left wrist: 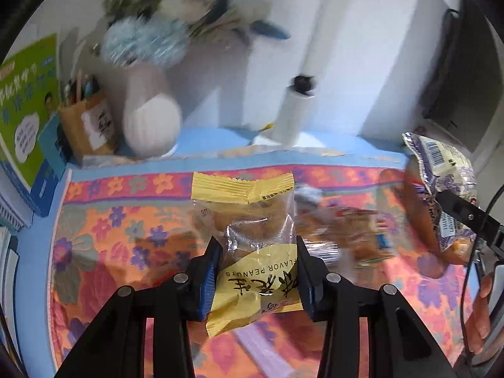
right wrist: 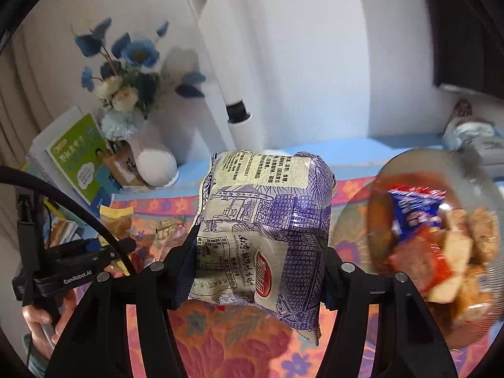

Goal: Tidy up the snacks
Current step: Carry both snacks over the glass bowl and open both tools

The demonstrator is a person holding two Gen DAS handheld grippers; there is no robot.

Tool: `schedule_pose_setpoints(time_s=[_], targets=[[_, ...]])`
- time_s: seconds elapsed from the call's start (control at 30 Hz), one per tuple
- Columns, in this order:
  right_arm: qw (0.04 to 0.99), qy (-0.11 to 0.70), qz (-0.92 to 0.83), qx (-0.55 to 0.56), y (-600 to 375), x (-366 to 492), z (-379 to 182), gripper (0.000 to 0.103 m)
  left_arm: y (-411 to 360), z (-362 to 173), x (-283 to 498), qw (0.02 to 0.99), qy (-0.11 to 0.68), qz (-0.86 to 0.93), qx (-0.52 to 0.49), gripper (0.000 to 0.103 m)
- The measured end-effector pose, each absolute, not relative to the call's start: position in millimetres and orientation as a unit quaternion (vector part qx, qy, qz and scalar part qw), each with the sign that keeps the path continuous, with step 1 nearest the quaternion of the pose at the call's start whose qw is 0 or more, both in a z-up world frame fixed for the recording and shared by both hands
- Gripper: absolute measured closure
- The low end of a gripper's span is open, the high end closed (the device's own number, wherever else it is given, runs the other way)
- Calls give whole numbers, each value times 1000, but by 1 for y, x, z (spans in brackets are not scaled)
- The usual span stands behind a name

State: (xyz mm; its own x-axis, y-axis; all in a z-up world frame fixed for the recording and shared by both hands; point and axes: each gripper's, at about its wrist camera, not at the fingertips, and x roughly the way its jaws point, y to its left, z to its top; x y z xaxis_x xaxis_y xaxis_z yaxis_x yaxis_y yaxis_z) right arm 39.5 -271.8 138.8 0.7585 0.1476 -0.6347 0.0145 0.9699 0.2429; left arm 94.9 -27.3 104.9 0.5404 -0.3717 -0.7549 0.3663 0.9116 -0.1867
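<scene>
My left gripper [left wrist: 258, 249] is shut on a yellow peanut snack packet [left wrist: 252, 220], its blue pads [left wrist: 209, 271] pressing both sides, lifted above the floral cloth [left wrist: 126, 220]. In the right wrist view, my right gripper [right wrist: 260, 245] is shut on a purple-and-white snack bag [right wrist: 267, 220], also held off the cloth. That bag [left wrist: 441, 170] shows at the right edge of the left wrist view. A glass bowl [right wrist: 356, 220] holding several wrapped snacks [right wrist: 419, 239] stands to the right of the bag. The left gripper [right wrist: 121, 245] with its yellow packet [right wrist: 116, 217] appears at the left.
Loose snack packets [left wrist: 346, 230] lie blurred on the cloth between the grippers. At the back stand a white vase of blue flowers [right wrist: 151, 160], a green book [right wrist: 78, 160], a paper pen holder [left wrist: 85, 126] and a white post [right wrist: 233, 126]. A bottle [right wrist: 469, 135] lies at the back right.
</scene>
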Motion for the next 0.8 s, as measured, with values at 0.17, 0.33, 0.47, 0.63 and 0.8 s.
schedule_pose_setpoints(time_s=[0.17,0.33,0.47,0.63,0.8], targets=[[940,322,8,115,-302,9,168,43,-76,142,71,880,399,-258,8,61],[948,288,-55,120,-353,-18,197,43,-143,163,56,869,388,-305,25,61],[948,274,-96,126,-393,-33,208,43,-207,174,51,855,381,-349,36,61],[938,286,-136,139,-437,-35,197,43,-276,174,53,838,383,-385,53,61],[922,316,-155,162,-476,-34,168,42,-329,156,60,825,392,-401,70,61]])
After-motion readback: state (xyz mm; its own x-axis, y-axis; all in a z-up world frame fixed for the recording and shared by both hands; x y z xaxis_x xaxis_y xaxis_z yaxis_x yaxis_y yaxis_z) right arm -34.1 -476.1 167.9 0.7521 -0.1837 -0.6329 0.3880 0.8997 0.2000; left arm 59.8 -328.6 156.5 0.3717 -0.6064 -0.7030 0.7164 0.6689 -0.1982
